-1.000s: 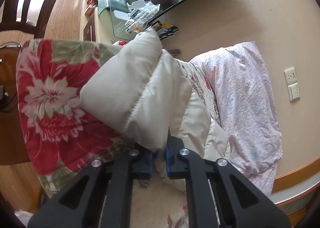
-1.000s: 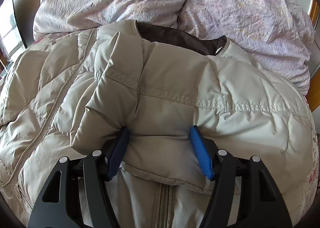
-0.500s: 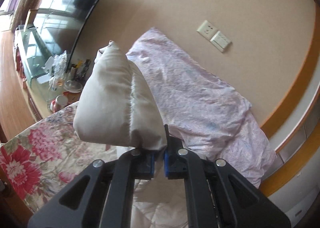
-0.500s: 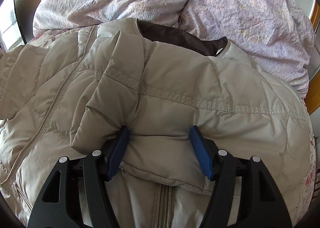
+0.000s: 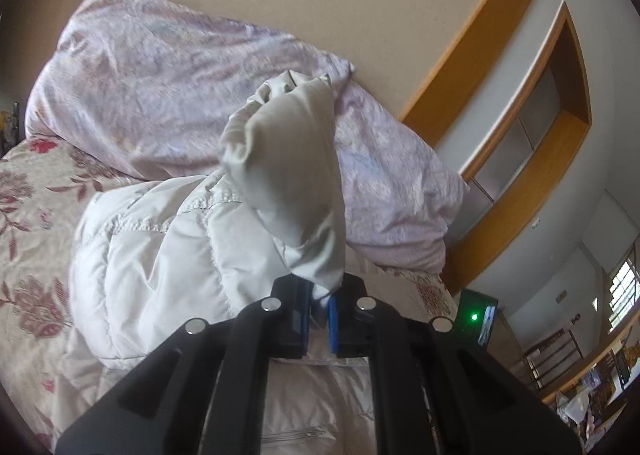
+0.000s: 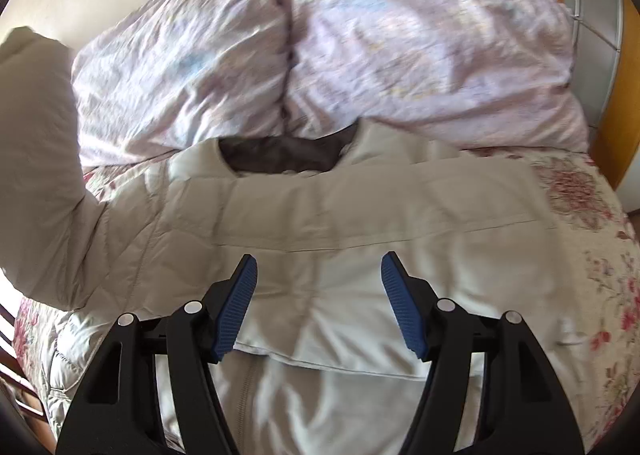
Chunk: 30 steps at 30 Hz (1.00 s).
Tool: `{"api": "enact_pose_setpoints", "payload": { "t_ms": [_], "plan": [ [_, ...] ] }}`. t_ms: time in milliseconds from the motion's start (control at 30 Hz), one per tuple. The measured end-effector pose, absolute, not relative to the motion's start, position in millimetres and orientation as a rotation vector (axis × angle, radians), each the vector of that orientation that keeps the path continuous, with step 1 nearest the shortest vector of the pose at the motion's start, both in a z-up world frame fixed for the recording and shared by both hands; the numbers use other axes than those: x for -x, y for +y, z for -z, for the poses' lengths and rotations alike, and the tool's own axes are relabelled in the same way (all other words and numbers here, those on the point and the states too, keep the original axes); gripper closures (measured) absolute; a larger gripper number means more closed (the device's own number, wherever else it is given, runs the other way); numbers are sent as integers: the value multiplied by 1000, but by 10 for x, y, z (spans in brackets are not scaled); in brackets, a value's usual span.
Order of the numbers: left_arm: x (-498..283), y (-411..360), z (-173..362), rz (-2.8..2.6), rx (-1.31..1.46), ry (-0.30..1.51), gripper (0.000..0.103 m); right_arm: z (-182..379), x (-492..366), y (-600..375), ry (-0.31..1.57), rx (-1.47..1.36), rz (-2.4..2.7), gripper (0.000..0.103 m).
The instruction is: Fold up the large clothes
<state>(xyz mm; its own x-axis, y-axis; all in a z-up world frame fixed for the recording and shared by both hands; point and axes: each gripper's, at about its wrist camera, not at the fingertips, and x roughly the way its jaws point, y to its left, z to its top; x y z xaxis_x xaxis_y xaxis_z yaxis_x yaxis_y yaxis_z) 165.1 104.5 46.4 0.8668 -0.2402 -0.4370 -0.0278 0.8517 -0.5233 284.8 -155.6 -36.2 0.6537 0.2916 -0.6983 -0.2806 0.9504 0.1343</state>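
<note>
One sleeve (image 5: 292,175) is pinched in your left gripper (image 5: 319,313) above the jacket (image 6: 360,235); lay it across the chest. Your right gripper (image 6: 319,295) hangs wide, empty.

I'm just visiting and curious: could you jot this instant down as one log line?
left gripper: shut on sleeve, lifted | right gripper: open over puffer jacket | jacket on floral bedspread | fold unfinished

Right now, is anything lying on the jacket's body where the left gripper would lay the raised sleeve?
Nothing visible does. The left gripper is shut on the sleeve, raised above the puffer jacket. The jacket's front is bare; the right gripper hangs open over it, apart from the cloth. The pillows lie beyond the collar.
</note>
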Motion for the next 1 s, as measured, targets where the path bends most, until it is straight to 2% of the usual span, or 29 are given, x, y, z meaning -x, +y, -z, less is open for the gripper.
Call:
{"api": "enact_pose_setpoints", "payload": {
  "t_ms": [100,167,233,267,333,400,533,700,1000],
  "plan": [
    [-1838,750,-253,142,486,577,95,352,-2864,-1804,785,-28,-269,37],
    [-1917,585,-109,140,436,623,90,373,-2915,-1949,794,-53,-245,37],
    [-1964,433,32,162,387,683,62,399,-2963,-2029,803,-78,-226,37],
    [-1959,345,70,181,354,701,55,408,-2969,-2066,805,-89,-223,37],
    [-1873,247,60,184,292,686,35,398,-2942,-2117,800,-106,-231,37],
    [-1766,315,-26,158,255,640,27,345,-2907,-2120,774,-120,-256,38],
    [-1762,772,-167,13,222,616,25,241,-2805,-1911,730,-115,-408,45],
    [-1876,1356,-84,-145,224,661,25,252,-2717,-1363,707,-42,-613,64],
    [-2187,1682,388,-262,144,784,25,622,-2960,-873,808,48,-607,68]
  ]
}}
